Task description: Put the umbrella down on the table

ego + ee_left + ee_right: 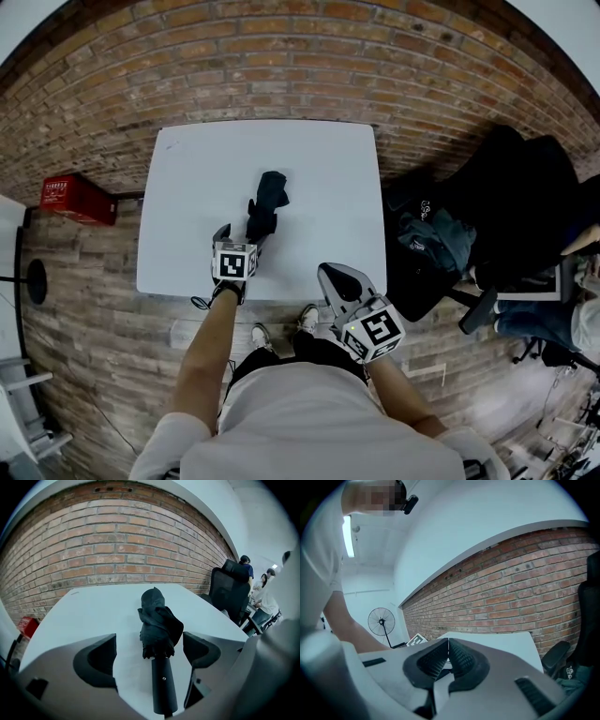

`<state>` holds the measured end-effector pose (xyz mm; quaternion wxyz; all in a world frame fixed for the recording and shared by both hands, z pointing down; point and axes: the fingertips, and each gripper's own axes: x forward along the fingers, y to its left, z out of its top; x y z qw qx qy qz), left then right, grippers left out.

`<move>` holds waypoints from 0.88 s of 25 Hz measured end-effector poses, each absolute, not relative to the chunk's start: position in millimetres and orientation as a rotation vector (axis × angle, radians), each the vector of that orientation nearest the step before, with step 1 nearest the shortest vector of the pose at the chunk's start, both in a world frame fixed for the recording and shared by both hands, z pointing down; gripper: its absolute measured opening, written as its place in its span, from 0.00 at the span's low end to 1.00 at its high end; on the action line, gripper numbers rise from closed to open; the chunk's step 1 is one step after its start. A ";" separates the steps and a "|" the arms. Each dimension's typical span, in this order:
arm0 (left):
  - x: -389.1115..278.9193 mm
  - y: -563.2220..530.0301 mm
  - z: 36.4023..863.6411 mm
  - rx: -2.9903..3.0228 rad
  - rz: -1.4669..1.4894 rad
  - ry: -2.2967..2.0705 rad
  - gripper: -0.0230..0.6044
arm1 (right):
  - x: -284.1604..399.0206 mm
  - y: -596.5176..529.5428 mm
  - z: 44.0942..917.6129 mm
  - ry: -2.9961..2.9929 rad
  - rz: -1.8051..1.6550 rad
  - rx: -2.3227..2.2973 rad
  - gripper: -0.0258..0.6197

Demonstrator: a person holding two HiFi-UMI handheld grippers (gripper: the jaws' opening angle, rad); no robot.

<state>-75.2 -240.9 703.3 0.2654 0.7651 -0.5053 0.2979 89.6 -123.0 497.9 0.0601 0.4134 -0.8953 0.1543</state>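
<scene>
A folded black umbrella lies on the white table, its straight handle toward me. My left gripper hovers over the handle end with its jaws wide open. In the left gripper view the umbrella lies between the two pads, and neither pad touches the handle. My right gripper is at the table's near edge, off to the right of the umbrella. Its ribbed pads are pressed together with nothing between them.
A black office chair with clothes and bags stands right of the table. A red box sits on the floor at the left. A brick wall runs behind. A standing fan is off to the side. People sit beyond the chair.
</scene>
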 end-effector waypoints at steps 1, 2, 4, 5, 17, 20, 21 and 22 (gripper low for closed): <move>-75.1 -240.3 701.2 2.071 0.799 -1.361 0.74 | 88.6 -122.9 496.9 -2.713 0.464 1.250 0.07; -74.5 -239.7 699.0 2.077 0.792 -1.356 0.74 | 87.8 -122.8 496.0 -2.716 0.461 1.250 0.07; -73.1 -238.7 693.3 2.098 0.774 -1.342 0.74 | 85.9 -121.9 493.8 -2.721 0.454 1.253 0.07; -73.2 -238.5 689.8 2.110 0.765 -1.339 0.73 | 84.6 -121.3 492.6 -2.722 0.450 1.254 0.07; -96.0 -230.1 665.8 2.147 0.737 -1.339 0.71 | 66.0 -114.2 480.2 -2.740 0.404 1.243 0.07; -101.4 -228.0 663.8 2.151 0.733 -1.341 0.65 | 59.7 -111.8 480.8 -2.737 0.405 1.239 0.07; -103.1 -227.1 663.6 2.154 0.734 -1.342 0.63 | 57.7 -110.6 480.7 -2.737 0.403 1.237 0.07; -105.1 -226.5 663.0 2.156 0.737 -1.346 0.58 | 56.1 -109.5 480.4 -2.737 0.401 1.235 0.07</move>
